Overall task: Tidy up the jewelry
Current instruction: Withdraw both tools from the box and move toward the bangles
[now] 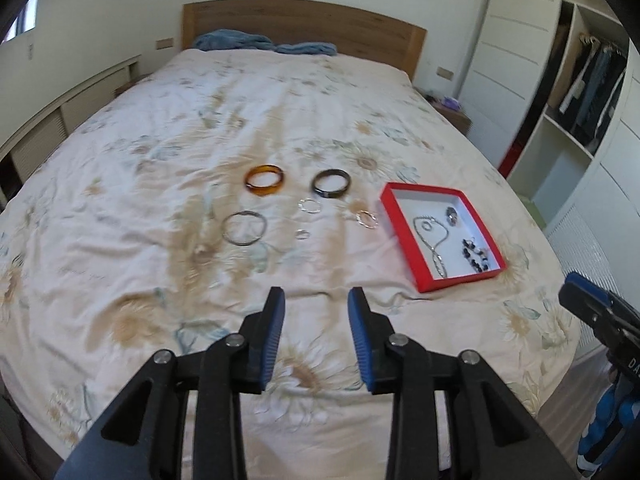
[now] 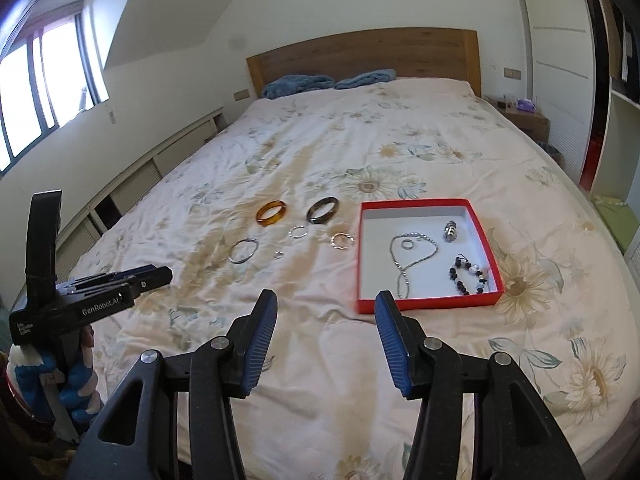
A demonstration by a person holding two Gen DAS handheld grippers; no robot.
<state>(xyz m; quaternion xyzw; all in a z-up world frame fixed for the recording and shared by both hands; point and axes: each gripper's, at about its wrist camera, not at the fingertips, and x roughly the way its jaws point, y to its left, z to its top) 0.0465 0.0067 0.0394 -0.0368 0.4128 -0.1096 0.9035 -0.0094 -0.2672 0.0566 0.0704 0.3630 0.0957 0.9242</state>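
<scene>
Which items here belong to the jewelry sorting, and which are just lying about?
Job: red box, chain and beaded bracelet in it, amber bangle, dark bangle, thin bangle, rings.

Lying about: blue blankets, headboard, wardrobe clothes.

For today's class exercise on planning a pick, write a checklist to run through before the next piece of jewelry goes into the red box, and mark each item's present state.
1. Left claw open and empty: ok.
2. Right claw open and empty: ok.
3. Red box open, floor space free: ok.
4. Amber bangle and dark bangle apart: ok.
5. Smallest ring clear of thin bangle: ok.
6. All loose pieces boxed: not ok.
</scene>
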